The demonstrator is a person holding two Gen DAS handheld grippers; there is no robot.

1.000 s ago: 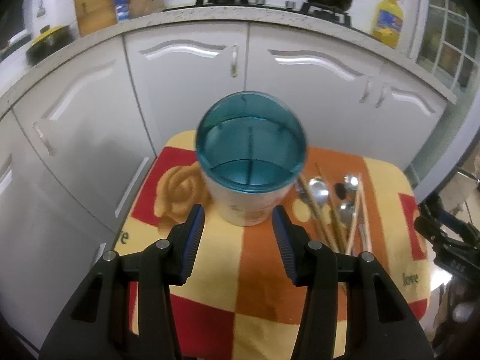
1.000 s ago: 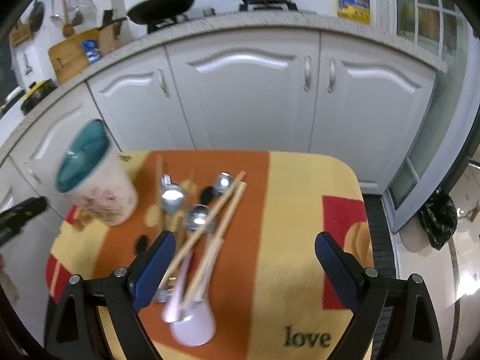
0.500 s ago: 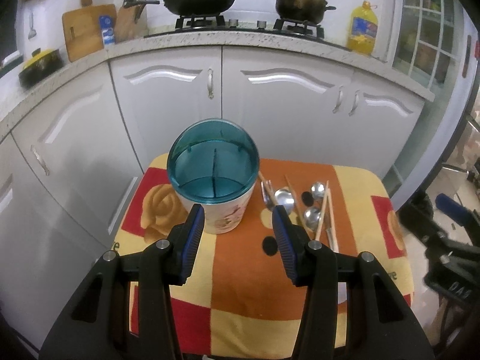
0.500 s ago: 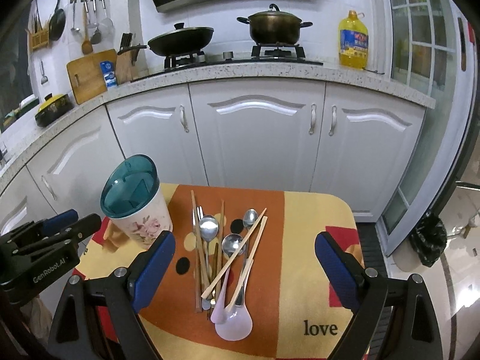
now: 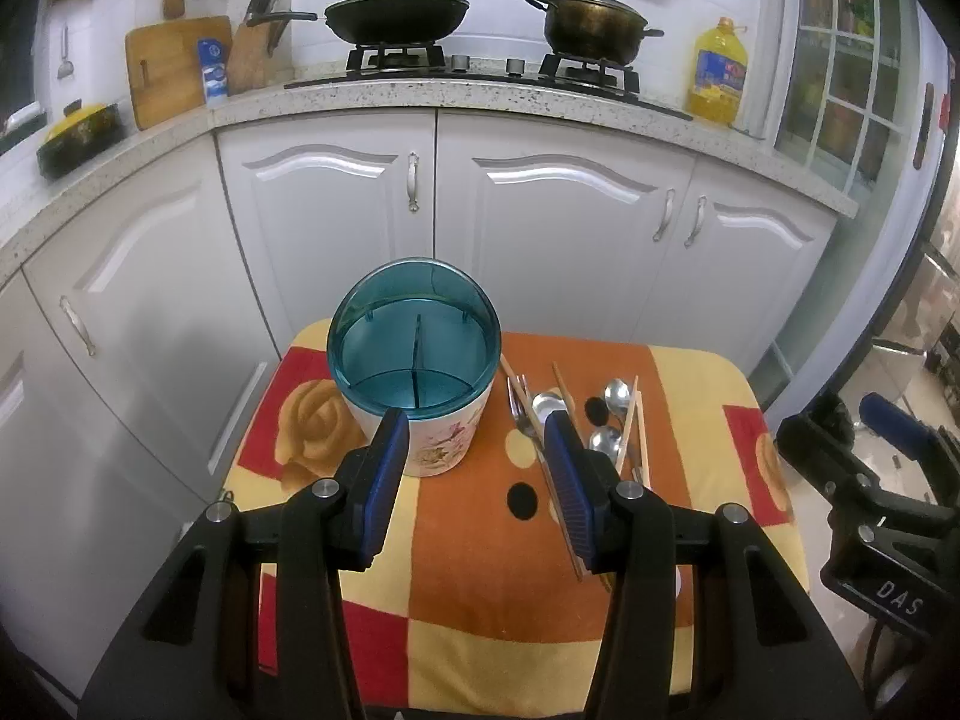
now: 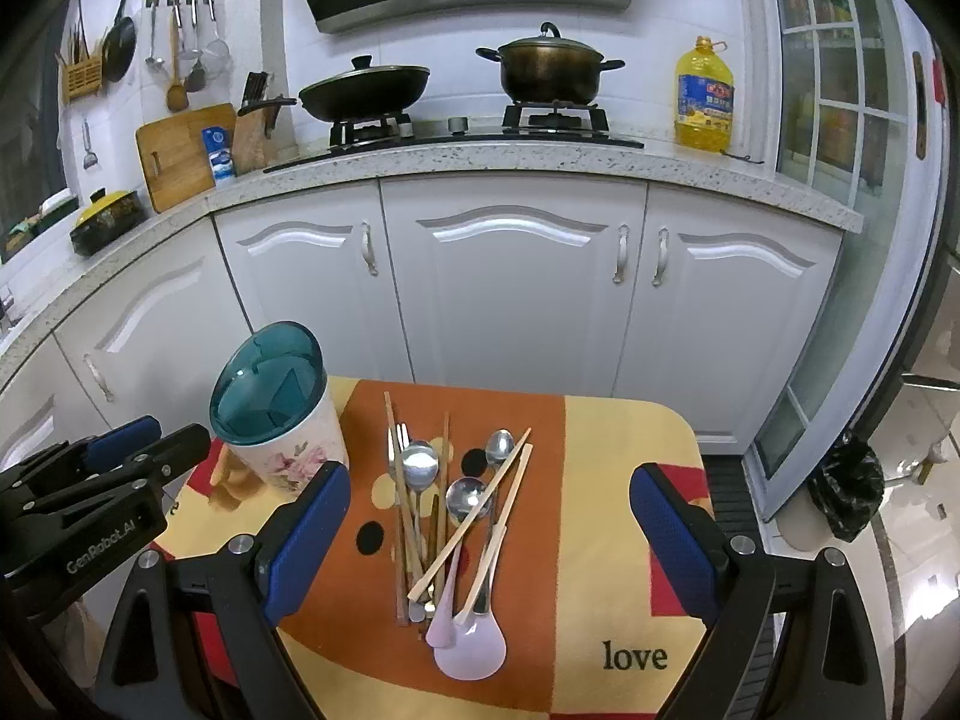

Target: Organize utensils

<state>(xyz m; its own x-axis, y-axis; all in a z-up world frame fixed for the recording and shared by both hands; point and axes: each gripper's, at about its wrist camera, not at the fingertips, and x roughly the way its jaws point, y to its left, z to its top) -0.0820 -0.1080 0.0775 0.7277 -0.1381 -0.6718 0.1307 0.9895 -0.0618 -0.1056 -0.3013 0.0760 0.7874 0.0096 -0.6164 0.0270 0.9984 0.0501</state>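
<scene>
A loose heap of utensils (image 6: 447,516) lies on the orange band of the table: steel spoons (image 6: 468,495), a steel fork (image 6: 401,441), dark wooden chopsticks and a pale pair of chopsticks (image 6: 480,516) crossing diagonally over the pile, with pink plastic handles (image 6: 468,642) fanning out at the near end. Just left of the heap stands the white floral utensil holder with a teal translucent top (image 6: 273,414), upright, its inside split into compartments as the left wrist view shows (image 5: 414,360). All of it sits on a small table draped in an orange, yellow and red cloth (image 6: 612,516) printed with "love".

The right gripper (image 6: 489,531) hangs above the near end of the heap, blue pads spread wide, gripping nothing, clear of the utensils. The left gripper (image 5: 474,480) sits low, near the holder's base, fingers parted and empty; whether the left pad touches the holder's wall cannot be told.

Behind, white cabinet doors (image 6: 516,294) run under a speckled countertop carrying a black wok (image 6: 366,90), a dark lidded pot (image 6: 549,69) and a yellow oil bottle (image 6: 703,97).
</scene>
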